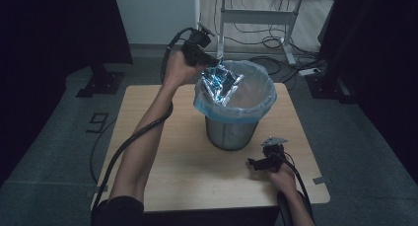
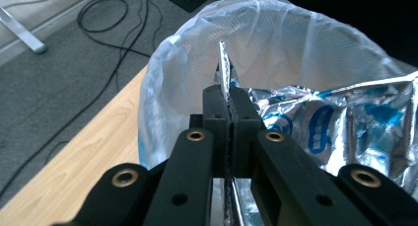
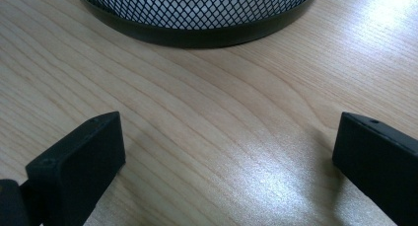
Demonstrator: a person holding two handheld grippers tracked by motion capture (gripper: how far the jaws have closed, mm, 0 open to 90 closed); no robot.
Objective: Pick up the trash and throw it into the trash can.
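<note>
Foil bag (image 1: 220, 83) hangs over the lined bin (image 1: 236, 105) near the table's (image 1: 162, 171) far edge, pinched in the left gripper (image 1: 213, 62), not yet released. Right gripper (image 1: 258, 163), jaws wide and empty, rests near the right front corner.

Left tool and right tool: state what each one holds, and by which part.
The left tool is clamped on the top edge of a crinkled silver foil bag over the lined bin. The right tool is open and holds nothing.

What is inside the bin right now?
A clear liner lines the bin. A silver-blue foil bag, pinched by the left gripper, hangs over the opening. The bottom is hidden.
</note>
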